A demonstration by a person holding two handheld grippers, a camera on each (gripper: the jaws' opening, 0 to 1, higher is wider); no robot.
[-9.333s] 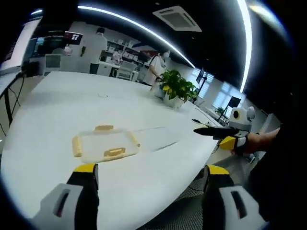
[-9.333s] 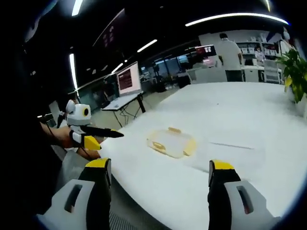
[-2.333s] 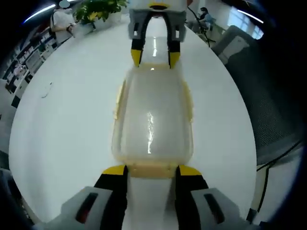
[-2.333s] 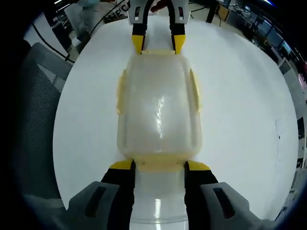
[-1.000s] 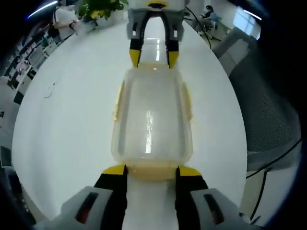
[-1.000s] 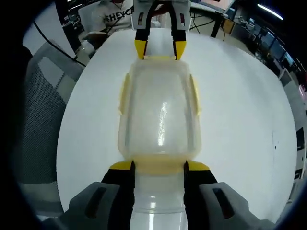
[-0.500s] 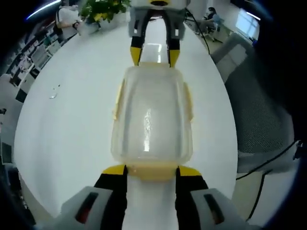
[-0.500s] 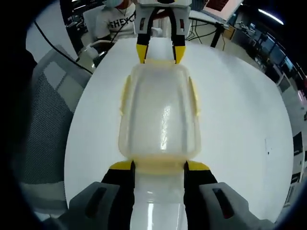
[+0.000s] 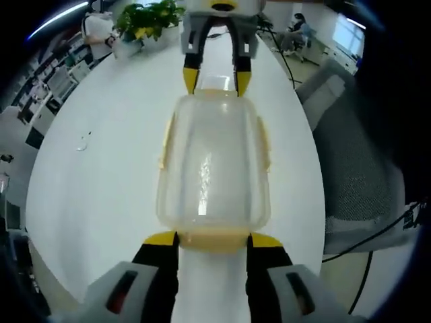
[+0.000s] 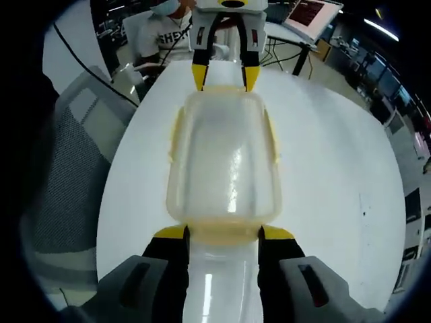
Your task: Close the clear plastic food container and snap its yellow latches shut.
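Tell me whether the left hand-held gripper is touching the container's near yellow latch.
Touching: in the left gripper view, left hand-held gripper straddles the yellow latch, tips against it.

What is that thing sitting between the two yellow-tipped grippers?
The clear plastic food container, lid on. In the left gripper view, the left gripper is at its near end latch, the right gripper at its far end.

The left gripper has two black jaws with yellow tips on grey housings with dark slots. The right gripper looks the same, and its grey frame perhaps carries small red marks.
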